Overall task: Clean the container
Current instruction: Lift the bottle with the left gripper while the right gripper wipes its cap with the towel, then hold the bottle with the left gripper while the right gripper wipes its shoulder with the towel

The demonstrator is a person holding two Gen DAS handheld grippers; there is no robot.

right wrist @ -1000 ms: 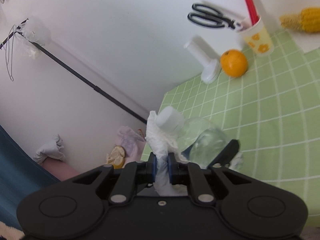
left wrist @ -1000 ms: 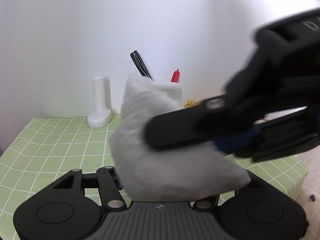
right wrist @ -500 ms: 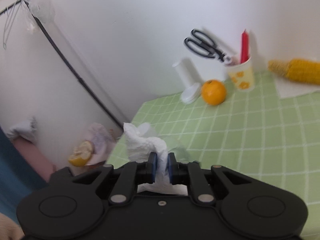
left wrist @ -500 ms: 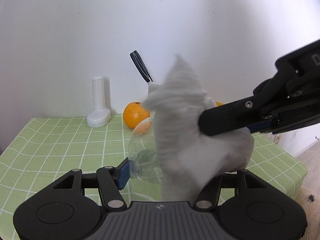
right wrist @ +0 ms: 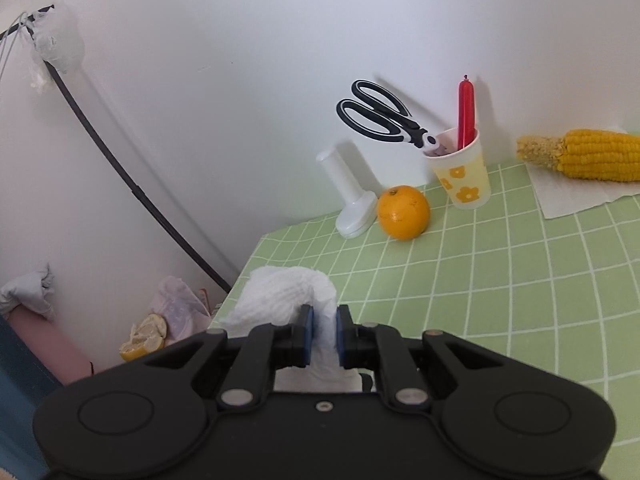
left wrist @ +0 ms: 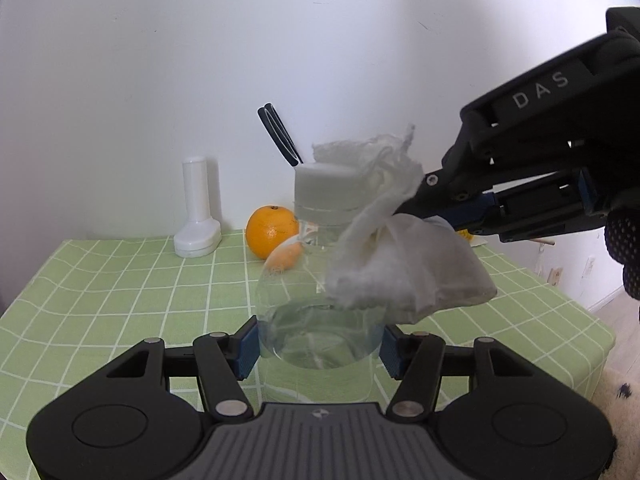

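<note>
Up close, the left gripper (left wrist: 318,346) clamps a clear bottle (left wrist: 316,316) by its lower body, blue pads pressed on either side, holding it above the green checked worktop (left wrist: 120,280) with its white cap (left wrist: 326,190) pointing away. Just beside the bottle's shoulder, the right gripper (left wrist: 412,210) comes in from the right, pinched tight on a wad of white paper towel (left wrist: 400,268); the right wrist view shows the same towel (right wrist: 288,300) squeezed between its blue pads. The wad drapes against the bottle's upper right side and brushes the cap.

This looks like the wiping step, with the outside of the bottle getting the treatment. To do it well, the clamp on the bottle should stay firm so the smooth plastic does not twist, while the towel sweeps in steady strokes from cap down the shoulder, pressing lightly. Rolling the wrist would bring fresh towel onto the curve.

Farther back: an orange (right wrist: 403,212), a white stand (right wrist: 352,200), a flowered cup (right wrist: 462,178) holding scissors (right wrist: 380,114), and corn (right wrist: 580,154) on paper by the wall.
</note>
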